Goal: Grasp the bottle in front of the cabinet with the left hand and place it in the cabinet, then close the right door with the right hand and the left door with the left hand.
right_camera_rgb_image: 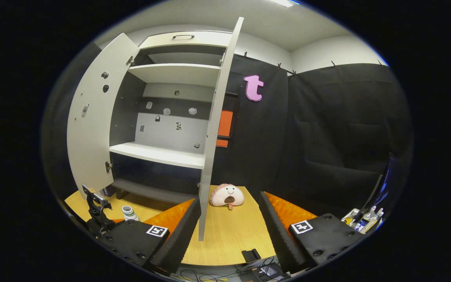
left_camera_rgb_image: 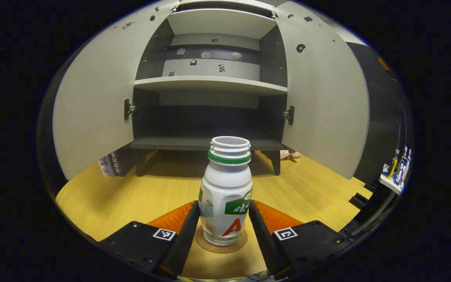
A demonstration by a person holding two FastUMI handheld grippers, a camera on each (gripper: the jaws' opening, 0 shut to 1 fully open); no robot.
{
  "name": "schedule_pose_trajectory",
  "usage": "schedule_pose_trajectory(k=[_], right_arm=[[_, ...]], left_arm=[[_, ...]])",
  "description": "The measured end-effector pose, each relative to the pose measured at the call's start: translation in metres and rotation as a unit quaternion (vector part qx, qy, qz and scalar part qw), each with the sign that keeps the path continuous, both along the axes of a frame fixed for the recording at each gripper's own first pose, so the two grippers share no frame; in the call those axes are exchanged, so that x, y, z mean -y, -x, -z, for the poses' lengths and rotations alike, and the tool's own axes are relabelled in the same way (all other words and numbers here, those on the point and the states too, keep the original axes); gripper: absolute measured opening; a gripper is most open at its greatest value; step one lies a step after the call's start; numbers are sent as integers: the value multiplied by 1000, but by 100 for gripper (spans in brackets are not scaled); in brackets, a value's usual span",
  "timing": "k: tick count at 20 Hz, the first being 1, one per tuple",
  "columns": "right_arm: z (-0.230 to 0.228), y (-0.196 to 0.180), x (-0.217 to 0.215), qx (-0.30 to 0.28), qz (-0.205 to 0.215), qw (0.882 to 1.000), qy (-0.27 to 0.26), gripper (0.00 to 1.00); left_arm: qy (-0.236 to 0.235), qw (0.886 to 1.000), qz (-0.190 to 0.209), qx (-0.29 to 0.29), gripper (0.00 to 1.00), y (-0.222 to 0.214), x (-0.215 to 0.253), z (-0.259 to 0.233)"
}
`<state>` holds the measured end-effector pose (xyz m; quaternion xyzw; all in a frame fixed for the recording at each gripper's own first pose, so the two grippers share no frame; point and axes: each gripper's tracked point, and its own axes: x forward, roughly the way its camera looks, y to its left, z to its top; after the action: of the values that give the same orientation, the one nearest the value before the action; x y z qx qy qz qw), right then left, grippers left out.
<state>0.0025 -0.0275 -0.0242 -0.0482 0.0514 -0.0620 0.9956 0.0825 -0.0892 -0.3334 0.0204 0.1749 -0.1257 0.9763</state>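
Bottle (left_camera_rgb_image: 226,192) upright on round cork coaster (left_camera_rgb_image: 220,242), on wooden tabletop (left_camera_rgb_image: 131,192), in front of cabinet (left_camera_rgb_image: 210,84), well short of bottom shelf (left_camera_rgb_image: 206,143). Cap off, green ring at neck, white body w/ green and red label. Left gripper (left_camera_rgb_image: 224,219) straddling bottle low down, one finger each side; fingers (left_camera_rgb_image: 188,227) right at bottle's sides, but contact hard to confirm, maybe just touching, base on coaster. Both cabinet doors open: left door (left_camera_rgb_image: 92,102) and right door (left_camera_rgb_image: 323,94) swung outward, hinges visible at lower inner edges. Interior w/ two pale shelves, small stickers on back panel, nothing on bottom shelf. Stack of small boxes (left_camera_rgb_image: 110,164) under left door by cabinet leg. In right gripper view, right gripper (right_camera_rgb_image: 229,219) spread wide, holding nothing, edge of right door (right_camera_rgb_image: 213,129) between its fingers but touching neither, left one closer. Plush toy (right_camera_rgb_image: 226,196) on table beyond, near booth wall. Bottle (right_camera_rgb_image: 129,212) also seen far lower left, beside left gripper's body (right_camera_rgb_image: 98,213). Small bottles (right_camera_rgb_image: 362,221) on ledge at far right.
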Motion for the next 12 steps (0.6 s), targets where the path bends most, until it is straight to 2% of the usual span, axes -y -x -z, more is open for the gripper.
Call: schedule_pose_trajectory(k=[1, 2, 6, 12], right_arm=[[1, -2, 0, 0, 0, 1000, 1, 91], [2, -2, 1, 1, 0, 1000, 2, 96], [7, -4, -1, 5, -6, 1000, 3, 96], [16, -7, -6, 8, -20, 1000, -15, 96]], left_arm=[[-3, 1000, 3, 1, 76, 2, 0, -5], [-8, 1000, 5, 3, 75, 2, -1, -12], [-23, 1000, 11, 11, 74, 5, -6, -51], [5, 1000, 4, 16, 72, -2, -14, -133]])
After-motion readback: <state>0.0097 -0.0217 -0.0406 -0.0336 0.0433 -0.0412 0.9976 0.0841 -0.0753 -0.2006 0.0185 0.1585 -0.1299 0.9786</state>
